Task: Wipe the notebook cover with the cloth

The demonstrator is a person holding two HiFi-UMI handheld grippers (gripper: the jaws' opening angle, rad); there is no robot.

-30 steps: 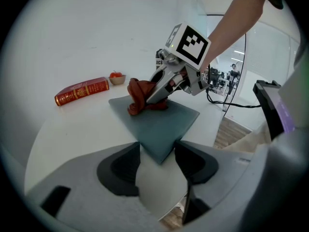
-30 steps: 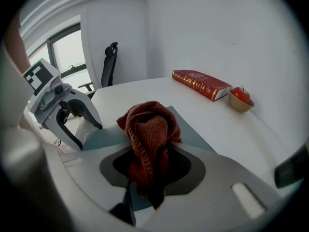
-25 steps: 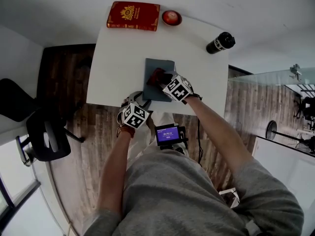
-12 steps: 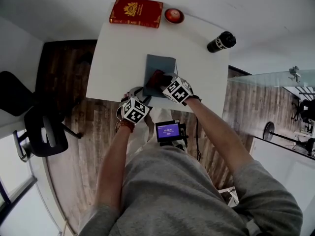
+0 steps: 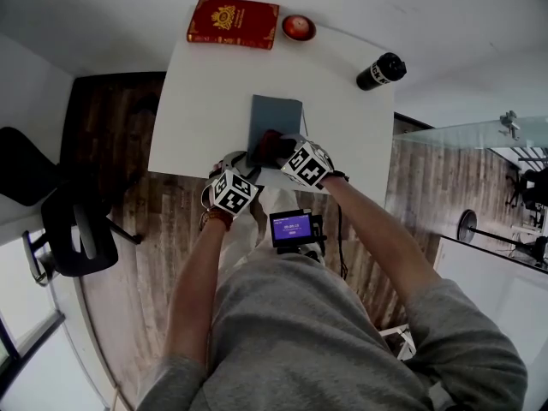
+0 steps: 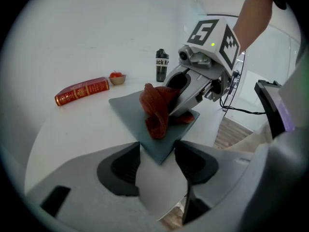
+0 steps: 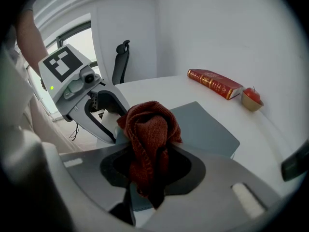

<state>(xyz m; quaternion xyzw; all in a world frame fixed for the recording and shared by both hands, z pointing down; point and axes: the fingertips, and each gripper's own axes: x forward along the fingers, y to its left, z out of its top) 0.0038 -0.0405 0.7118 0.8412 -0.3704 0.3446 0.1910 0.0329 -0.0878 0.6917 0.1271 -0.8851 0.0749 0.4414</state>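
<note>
Two hand-held grippers at work over one white table [image 5: 201, 92], noted from beside the person. Item: grey notebook [image 5: 276, 114], closed and lying flat near the table's front edge. Item: rust-red knitted cloth [image 7: 147, 129], bunched into a wad and resting on the near end of the notebook cover. Right gripper [image 7: 149, 175]: jaws closed tight on the cloth, with the wad pressed down on the cover. Left gripper [image 6: 158, 161]: jaws standing apart, nothing clamped. The notebook's near corner reaches into the gap between them, and whether either jaw touches it cannot be told. Also on the table, well apart from the work: red hardback book [image 5: 233, 24] at the far edge, small bowl [image 5: 298, 29] holding something red just beside it, black bottle [image 5: 381, 72] standing toward the far right corner. Progress, by judgement: wiping is under way, with the cloth in contact at the near end. The far stretch of the cover lies bare and shows no sign of what is clean, so strokes across that part, and the cloth's release, likely remain.
</note>
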